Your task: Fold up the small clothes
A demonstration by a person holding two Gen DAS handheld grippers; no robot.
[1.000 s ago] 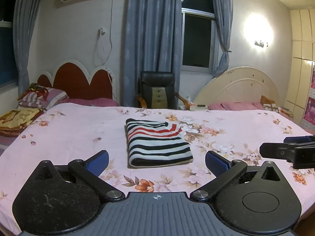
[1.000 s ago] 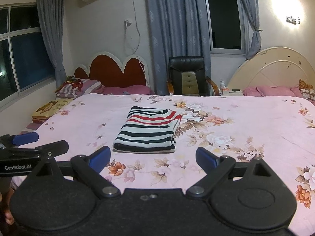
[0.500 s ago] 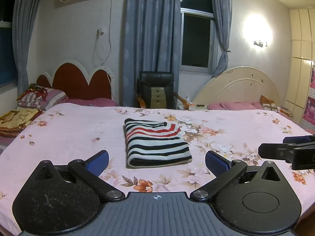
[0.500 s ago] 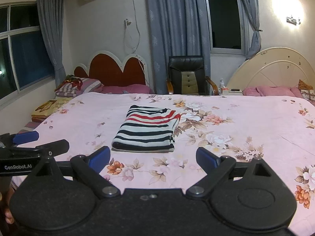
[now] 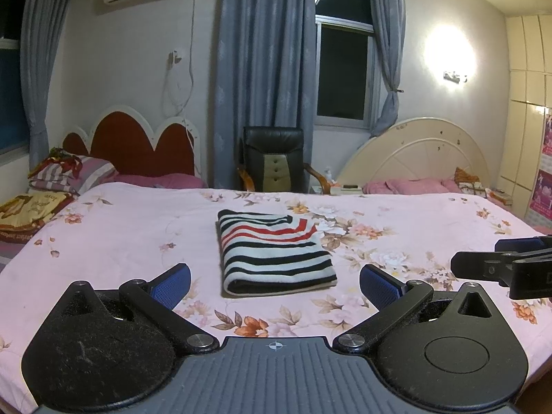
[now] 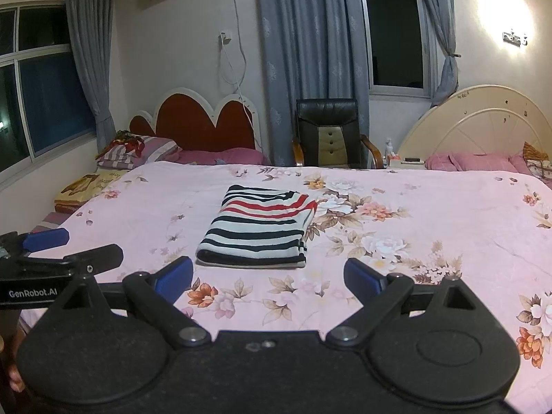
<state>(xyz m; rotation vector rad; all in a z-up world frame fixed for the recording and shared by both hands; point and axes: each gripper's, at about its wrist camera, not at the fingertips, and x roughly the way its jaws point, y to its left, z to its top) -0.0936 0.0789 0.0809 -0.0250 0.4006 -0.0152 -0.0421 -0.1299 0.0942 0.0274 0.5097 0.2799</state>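
Observation:
A striped garment (image 5: 274, 253) in black, white and red lies folded into a neat rectangle in the middle of the pink floral bedspread (image 5: 120, 238); the right wrist view shows the striped garment (image 6: 258, 229) too. My left gripper (image 5: 275, 284) hovers open in front of its near edge, nothing between the blue pads. My right gripper (image 6: 267, 277) is open as well, held back from the garment and empty. The right gripper (image 5: 507, 267) pokes in at the right edge of the left wrist view; the left gripper (image 6: 51, 255) appears at the left of the right wrist view.
A black armchair (image 6: 329, 134) stands behind the bed between a red headboard (image 6: 203, 126) and a cream headboard (image 6: 483, 127). Pillows and folded blankets (image 5: 45, 189) are piled at the far left. Pink pillows (image 6: 472, 162) lie at the far right.
Both grippers have stayed open and empty. The views have shifted slightly, with the folded garment a touch lower left in the right wrist view.

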